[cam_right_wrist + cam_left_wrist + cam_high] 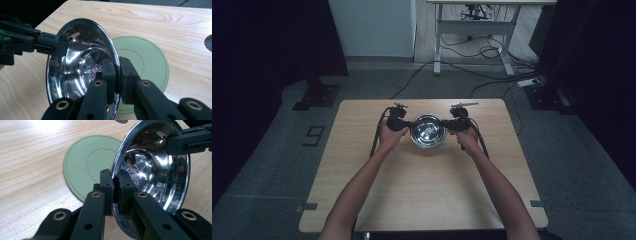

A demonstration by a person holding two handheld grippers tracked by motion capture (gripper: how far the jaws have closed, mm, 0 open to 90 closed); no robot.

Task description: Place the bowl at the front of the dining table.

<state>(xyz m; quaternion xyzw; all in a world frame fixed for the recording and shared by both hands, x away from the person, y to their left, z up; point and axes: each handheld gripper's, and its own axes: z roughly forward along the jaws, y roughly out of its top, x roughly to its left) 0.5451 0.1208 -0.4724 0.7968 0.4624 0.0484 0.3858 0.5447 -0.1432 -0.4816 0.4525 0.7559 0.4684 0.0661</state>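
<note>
The shiny round stainless-steel bowl (pixel 428 131) sits between the two hand-held grippers, caught by its rim on opposite sides. In the high view it lies directly to the right of the left hand-held gripper (pixel 406 126) and directly to the left of the right hand-held gripper (pixel 450 125), with its open side facing up towards the camera.

In the left gripper view the bowl (pixel 152 177) fills the space just ahead of the jaws; the left hand-held gripper (pixel 116 192) is clenched on the near edge of the rim, one jaw on the outside of the wall and the other inside the hollow. The far rim, straight across from it, is pinched by the right hand-held gripper (pixel 175 143).

In the right gripper view the same grip shows mirrored: the right hand-held gripper (pixel 117 77) is clamped on the closest part of the rim of the bowl (pixel 77 62), one jaw inside and one outside, and the left hand-held gripper (pixel 60 47) grasps the rim on the far side.

Beyond and beneath the bowl, a flat round pale-green mat (pixel 87 165) lies on the light wooden bench (pixel 362 175); from the right hand-held gripper it (pixel 147 60) shows past the outer jaw. The bowl appears tilted above the mat; whether it touches the mat cannot be told.

The person's forearms (pixel 362 185) reach in from the near edge of the bench.
</note>
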